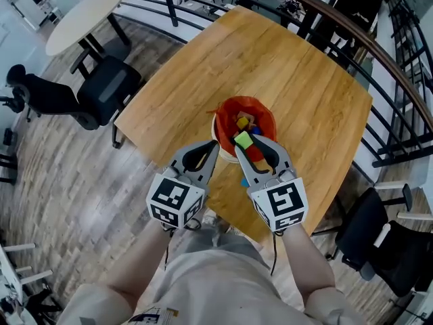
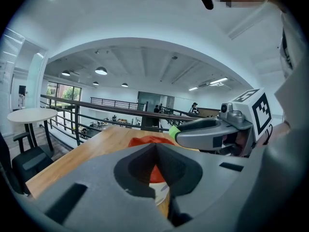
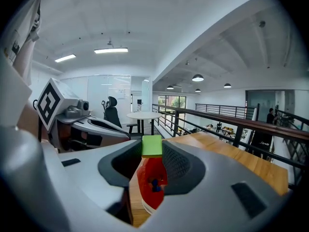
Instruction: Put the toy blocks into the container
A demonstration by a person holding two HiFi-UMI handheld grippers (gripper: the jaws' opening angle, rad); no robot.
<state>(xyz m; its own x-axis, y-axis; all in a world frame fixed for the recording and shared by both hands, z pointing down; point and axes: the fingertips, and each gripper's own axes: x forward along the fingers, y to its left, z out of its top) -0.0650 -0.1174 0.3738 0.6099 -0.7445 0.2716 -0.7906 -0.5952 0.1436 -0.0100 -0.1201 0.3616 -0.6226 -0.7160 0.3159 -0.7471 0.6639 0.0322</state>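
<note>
A white container lined with a red bag stands on the wooden table and holds several toy blocks. My right gripper is shut on a green block just over the container's near rim. In the right gripper view the green block sits between the jaw tips with the container below. My left gripper hovers beside it at the container's near left, shut and empty. The left gripper view shows its jaws meeting above the red bag. A blue block lies on the table under the right gripper.
The table's near edge lies just under both grippers. A black office chair stands left of the table. A round white table is at the far left. Black railings run behind and to the right, and another chair is at the lower right.
</note>
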